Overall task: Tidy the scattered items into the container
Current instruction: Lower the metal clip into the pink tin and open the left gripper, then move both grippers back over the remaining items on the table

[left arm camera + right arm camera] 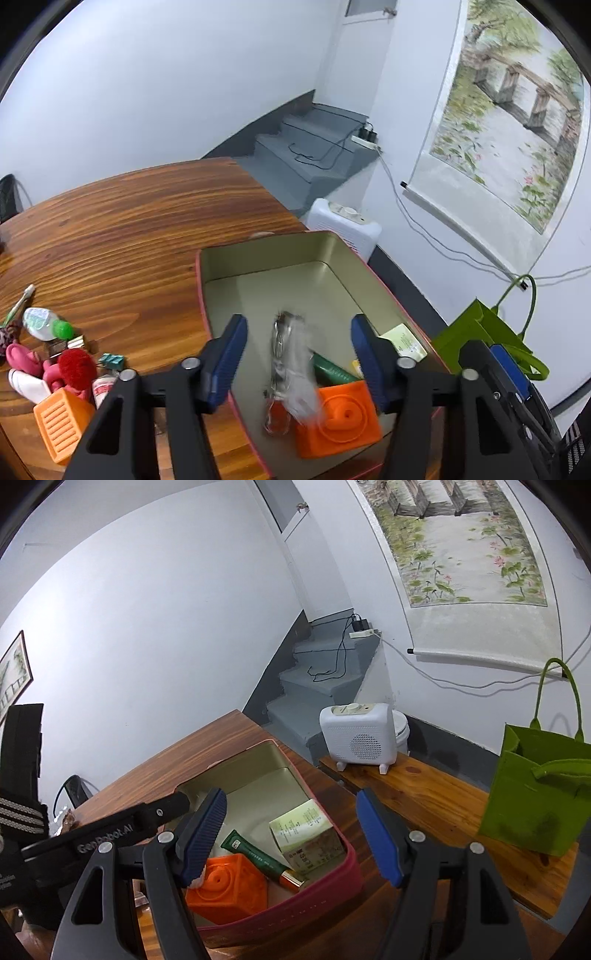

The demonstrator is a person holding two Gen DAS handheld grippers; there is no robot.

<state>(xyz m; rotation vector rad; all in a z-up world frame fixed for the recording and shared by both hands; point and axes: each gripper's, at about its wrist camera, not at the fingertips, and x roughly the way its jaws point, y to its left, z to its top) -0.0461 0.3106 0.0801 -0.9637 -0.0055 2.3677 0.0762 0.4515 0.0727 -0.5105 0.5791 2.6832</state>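
Observation:
A red tin (201, 280) with a gold inside lies open on the wooden table (122, 229). An orange cube (340, 417), a green tube (332, 369) and a pale green box (404, 341) lie in it. My left gripper (297, 325) hangs over the tin, jaws apart. A blurred clear packet (291, 369) is below and between the fingers, touching neither pad. My right gripper (291, 797) is open and empty above the tin's near right corner (347, 867). Left of the tin lie an orange cube (59, 421), a red pompom (75, 367), a clear bottle (44, 325) and a toothbrush (18, 304).
A green felt bag (535, 794) and a white heater (356, 734) stand on a wooden bench (424, 794) right of the table. Grey stairs (317, 679) with cables lie beyond. A dark chair back (7, 199) shows at the table's far left.

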